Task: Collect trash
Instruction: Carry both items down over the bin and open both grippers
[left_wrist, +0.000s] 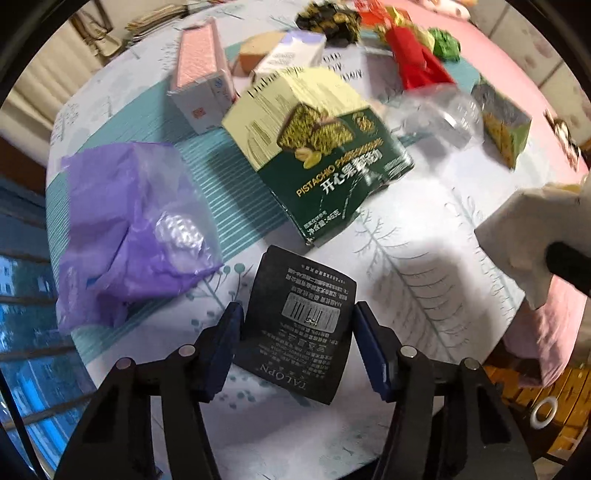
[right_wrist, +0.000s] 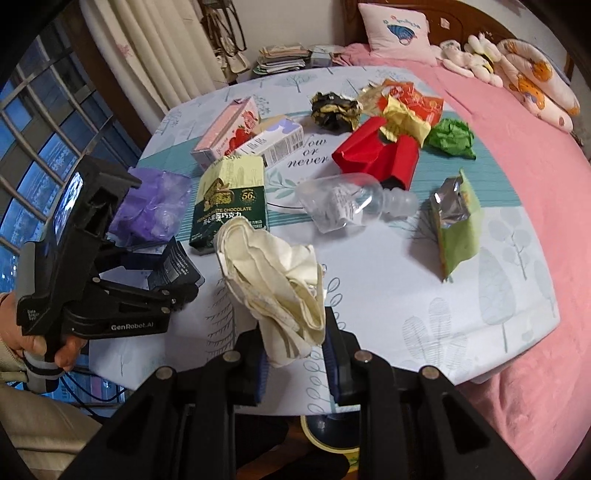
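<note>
Trash lies scattered on a round table with a tree-print cloth (right_wrist: 461, 314). My left gripper (left_wrist: 297, 339) is shut on a black TALOPN wrapper (left_wrist: 295, 325) and holds it above the table's near edge; the gripper also shows in the right wrist view (right_wrist: 184, 291). My right gripper (right_wrist: 293, 354) is shut on a crumpled cream paper bag (right_wrist: 273, 280), which also shows in the left wrist view (left_wrist: 532, 236). A green pistachio chocolate box (left_wrist: 321, 147) lies just beyond the black wrapper. A purple plastic bag (left_wrist: 129, 229) lies to its left.
Also on the table: a pink strawberry carton (right_wrist: 229, 133), a white carton (right_wrist: 277, 142), a crushed clear bottle (right_wrist: 351, 203), a red box (right_wrist: 380, 155), a green foil pouch (right_wrist: 458, 225), and black (right_wrist: 334, 107) and green (right_wrist: 452, 138) crumpled wrappers. A pink bed (right_wrist: 535, 155) borders the table on the right; a window (right_wrist: 33, 147) is left.
</note>
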